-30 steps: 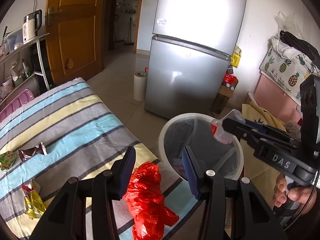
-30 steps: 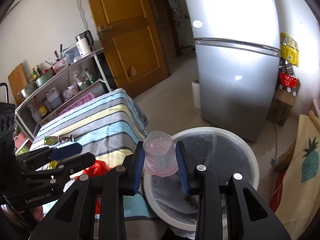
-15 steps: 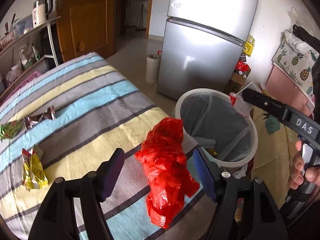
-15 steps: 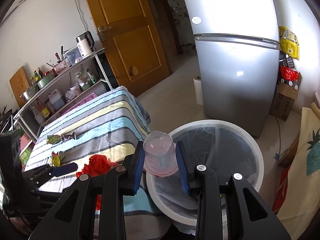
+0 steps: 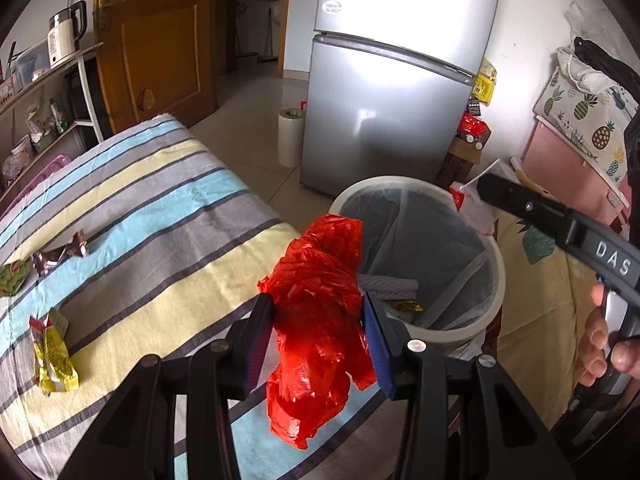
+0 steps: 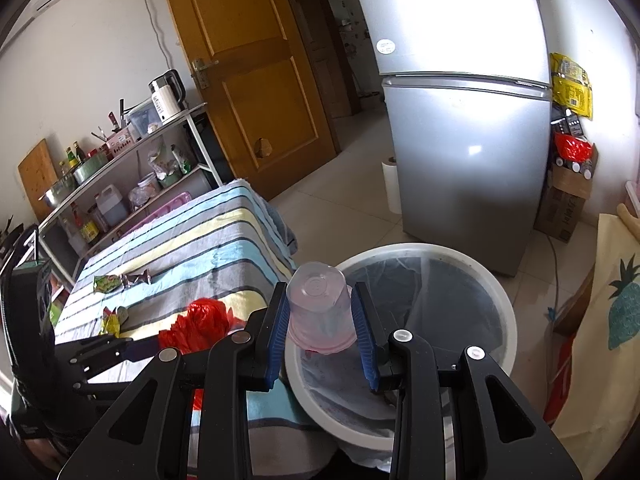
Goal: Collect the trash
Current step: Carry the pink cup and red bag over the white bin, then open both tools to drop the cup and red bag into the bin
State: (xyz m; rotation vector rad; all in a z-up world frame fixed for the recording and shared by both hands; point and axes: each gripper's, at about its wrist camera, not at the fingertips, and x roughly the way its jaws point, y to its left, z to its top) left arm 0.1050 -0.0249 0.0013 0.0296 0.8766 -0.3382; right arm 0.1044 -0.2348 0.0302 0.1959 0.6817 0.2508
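My left gripper (image 5: 318, 330) has its jaws around a crumpled red plastic bag (image 5: 320, 304) at the near edge of the striped table (image 5: 152, 200); the pads touch the bag's sides. My right gripper (image 6: 322, 320) is shut on a clear plastic cup (image 6: 320, 308), held upside down over the near rim of the white trash bin (image 6: 496, 300). The bin (image 5: 494, 280) is lined with a grey bag and holds some trash. The right gripper and its cup (image 5: 466, 200) show over the bin's far rim in the left wrist view.
Wrappers lie on the table: a yellow one (image 5: 52, 352), a brown one (image 5: 60, 254), a green one (image 5: 14, 276). A silver fridge (image 5: 392, 92) stands behind the bin. A paper roll (image 5: 290, 138), a wooden door (image 5: 156, 36) and a shelf rack (image 6: 132, 168) are around.
My left gripper has moved onto the red bag and its jaws have narrowed around it. My right gripper still holds the cup over the bin, hardly moved.
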